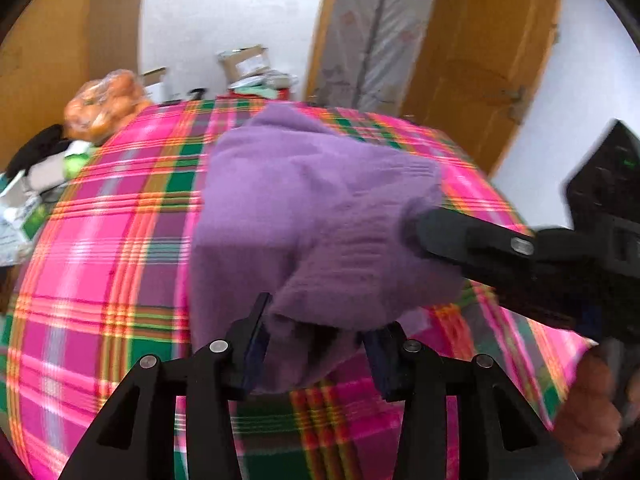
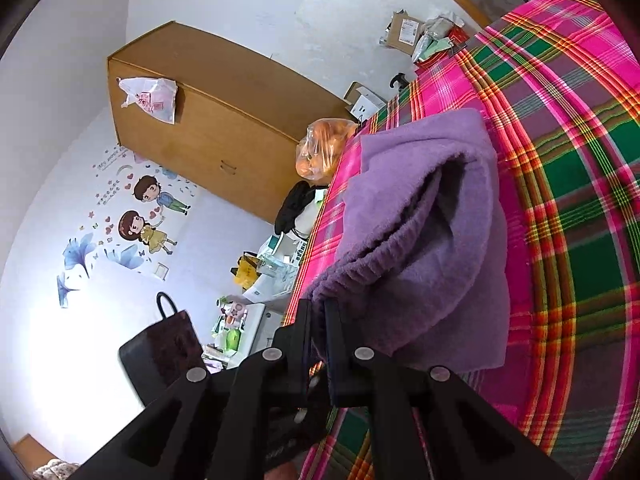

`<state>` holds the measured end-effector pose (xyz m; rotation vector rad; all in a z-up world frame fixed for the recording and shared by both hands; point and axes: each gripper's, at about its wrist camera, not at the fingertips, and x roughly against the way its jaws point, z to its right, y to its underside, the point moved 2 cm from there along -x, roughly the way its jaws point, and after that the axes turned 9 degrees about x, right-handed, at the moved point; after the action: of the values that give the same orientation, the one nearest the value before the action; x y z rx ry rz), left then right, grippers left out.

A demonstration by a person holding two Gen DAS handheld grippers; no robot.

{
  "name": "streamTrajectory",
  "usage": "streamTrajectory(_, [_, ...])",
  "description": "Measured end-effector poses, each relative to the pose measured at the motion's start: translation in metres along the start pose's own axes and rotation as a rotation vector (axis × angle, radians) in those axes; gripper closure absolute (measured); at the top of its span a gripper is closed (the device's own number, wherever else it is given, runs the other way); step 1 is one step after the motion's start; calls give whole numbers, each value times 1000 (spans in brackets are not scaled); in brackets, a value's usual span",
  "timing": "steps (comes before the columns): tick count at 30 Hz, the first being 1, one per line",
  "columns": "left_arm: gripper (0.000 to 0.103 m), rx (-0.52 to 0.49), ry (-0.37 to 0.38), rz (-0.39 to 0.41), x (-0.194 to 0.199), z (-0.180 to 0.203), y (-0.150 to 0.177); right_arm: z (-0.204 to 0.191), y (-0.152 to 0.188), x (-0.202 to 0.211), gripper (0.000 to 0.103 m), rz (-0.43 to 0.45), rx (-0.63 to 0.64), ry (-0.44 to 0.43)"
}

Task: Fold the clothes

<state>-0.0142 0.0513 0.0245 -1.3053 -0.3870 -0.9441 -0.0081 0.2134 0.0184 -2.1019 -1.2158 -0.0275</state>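
A purple fleece garment (image 1: 304, 200) lies folded on a pink, green and orange plaid bed sheet (image 1: 100, 280). In the left wrist view my left gripper (image 1: 316, 344) is open, its fingers wide apart around the garment's near bunched end. The right gripper (image 1: 424, 232) comes in from the right and pinches the garment's right edge. In the right wrist view the right gripper (image 2: 319, 316) is shut on the gathered elastic edge of the purple garment (image 2: 432, 240), lifting it so the layers gape. The sheet (image 2: 568, 184) spreads out to the right.
An orange plastic bag (image 1: 106, 106) sits at the bed's far left corner, with black cloth and boxes (image 1: 24, 208) beside the bed. A wooden cabinet (image 2: 208, 128) stands against the wall. A black bag (image 2: 168, 344) sits below. A hand (image 1: 588, 412) holds the right gripper.
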Motion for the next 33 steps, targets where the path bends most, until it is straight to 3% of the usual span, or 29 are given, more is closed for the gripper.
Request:
streamTrajectory(4, [61, 26, -13, 5, -3, -7, -3, -2, 2, -2, 96, -11, 7, -6])
streamTrajectory(6, [80, 30, -11, 10, -2, -9, -3, -4, 2, -3, 96, -15, 11, -6])
streamTrajectory(9, [93, 79, 4, 14, -1, -17, -11, -5, 3, -4, 96, -22, 16, -7])
streamTrajectory(17, [94, 192, 12, 69, 12, -44, -20, -2, 0, 4, 95, -9, 23, 48])
streamTrajectory(25, [94, 280, -20, 132, 24, -79, -32, 25, 12, 12, 87, -48, 27, 270])
streamTrajectory(33, [94, 434, -136, 186, 35, -142, -38, 36, 17, 14, 78, -51, 88, 421])
